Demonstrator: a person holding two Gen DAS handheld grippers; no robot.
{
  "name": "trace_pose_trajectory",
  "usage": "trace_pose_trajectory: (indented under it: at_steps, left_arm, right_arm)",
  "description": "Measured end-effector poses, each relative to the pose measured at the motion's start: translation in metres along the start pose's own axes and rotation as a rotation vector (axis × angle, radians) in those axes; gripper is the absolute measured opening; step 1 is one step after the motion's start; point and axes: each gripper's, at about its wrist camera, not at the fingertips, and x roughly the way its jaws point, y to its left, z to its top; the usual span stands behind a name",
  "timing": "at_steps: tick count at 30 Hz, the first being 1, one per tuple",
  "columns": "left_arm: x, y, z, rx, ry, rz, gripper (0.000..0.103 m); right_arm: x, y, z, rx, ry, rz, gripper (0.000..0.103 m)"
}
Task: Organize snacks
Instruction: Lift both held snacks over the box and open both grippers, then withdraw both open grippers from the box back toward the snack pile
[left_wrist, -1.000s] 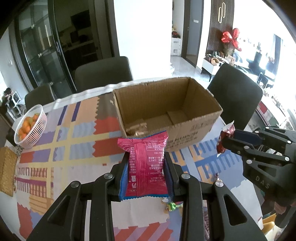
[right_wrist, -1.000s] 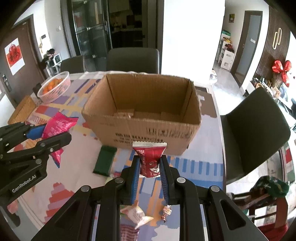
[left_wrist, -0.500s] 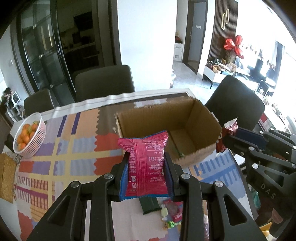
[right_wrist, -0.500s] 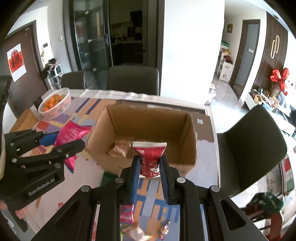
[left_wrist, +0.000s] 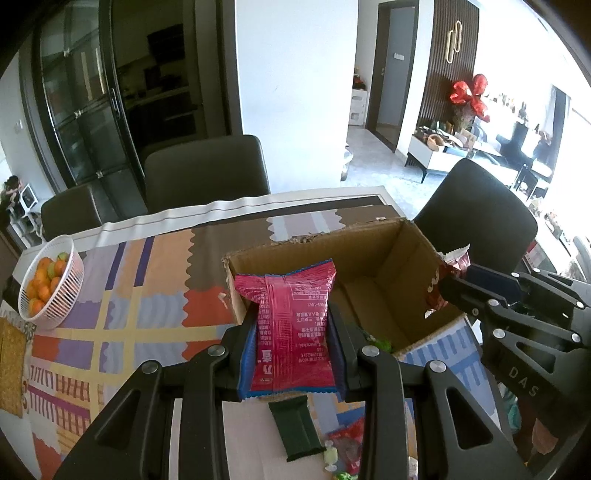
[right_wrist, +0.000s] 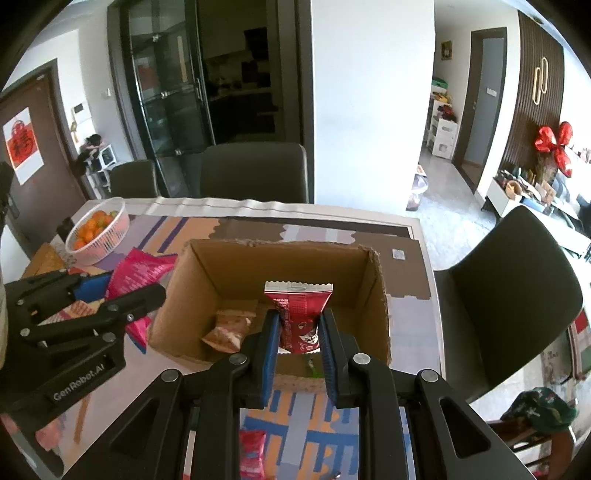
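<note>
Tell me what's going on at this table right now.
A person is sorting snacks into the open cardboard box with a claw in each hand. The left claw grips a pink snack packet at the box's near edge. The right claw holds a dark red packet over the box opening. One pale snack bag already lies inside; a dark green bar and small candies wait on the tablecloth.

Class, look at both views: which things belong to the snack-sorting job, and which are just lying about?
Job:
cardboard box
pink packet in left hand-held gripper
dark red packet in right hand-held gripper
dark green bar

Lying about:
fruit basket
chairs
</note>
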Motion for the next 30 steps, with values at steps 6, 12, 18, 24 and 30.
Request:
trace_pose_trajectory:
  at_steps: [6, 12, 18, 24, 30]
  left_arm:
    - [0.018, -0.004, 0.005, -0.003, 0.029, -0.008, 0.037]
    - [0.012, -0.005, 0.0, 0.011, 0.004, 0.035, 0.055]
    - [-0.006, -0.005, -0.012, 0.009, -0.009, 0.033, 0.057]
    - [-0.026, -0.011, -0.027, 0.027, -0.016, 0.026, 0.058]
    - [-0.048, -0.021, -0.043, 0.047, -0.039, 0.011, 0.058]
  right_arm:
    - [0.017, -0.01, -0.002, 0.012, 0.02, 0.001, 0.023]
    - [0.022, -0.009, -0.01, -0.006, 0.022, 0.0, 0.039]
    - [0.012, -0.007, -0.016, -0.02, 0.007, -0.008, 0.049]
    - [-0.01, -0.003, -0.029, -0.049, -0.029, -0.018, 0.052]
    - [-0.026, -0.005, -0.044, -0.037, -0.03, -0.013, 0.053]
